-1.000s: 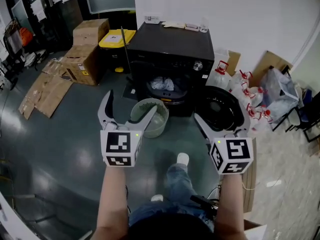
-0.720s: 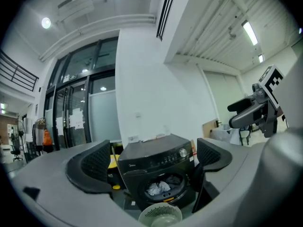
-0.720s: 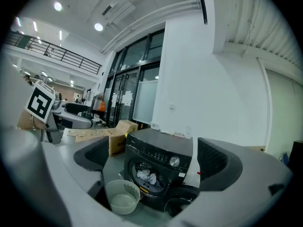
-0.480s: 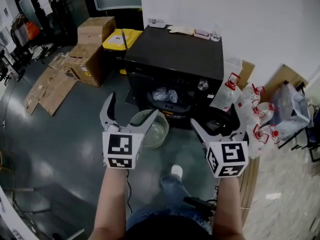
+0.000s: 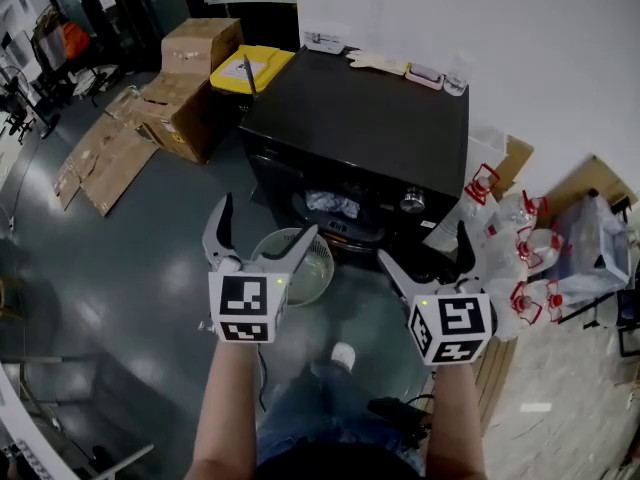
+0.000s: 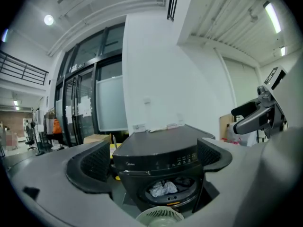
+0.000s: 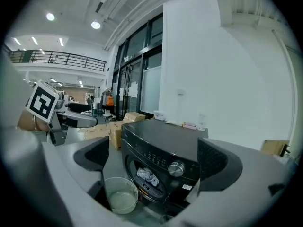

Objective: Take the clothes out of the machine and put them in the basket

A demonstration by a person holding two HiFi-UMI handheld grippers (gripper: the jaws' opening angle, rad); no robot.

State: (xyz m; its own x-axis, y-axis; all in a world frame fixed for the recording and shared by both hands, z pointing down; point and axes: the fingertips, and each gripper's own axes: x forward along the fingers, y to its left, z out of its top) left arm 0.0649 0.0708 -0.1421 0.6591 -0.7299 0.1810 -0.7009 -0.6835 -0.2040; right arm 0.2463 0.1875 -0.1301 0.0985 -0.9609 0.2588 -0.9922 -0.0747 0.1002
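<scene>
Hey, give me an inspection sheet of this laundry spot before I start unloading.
Surface: dark glossy floor.
Job's things: washing machine stands open, clothes inside its drum; basket in front, empty.
Clutter: cardboard boxes, flattened cardboard, red-capped bottles.
Grippers: left gripper and right gripper open, holding nothing.
Cables: a thin lead seems to hang below the left gripper.
Surroundings: white wall, glass doors.

Bright ceiling lights (overhead), sharp, fisheye-warped edges
</scene>
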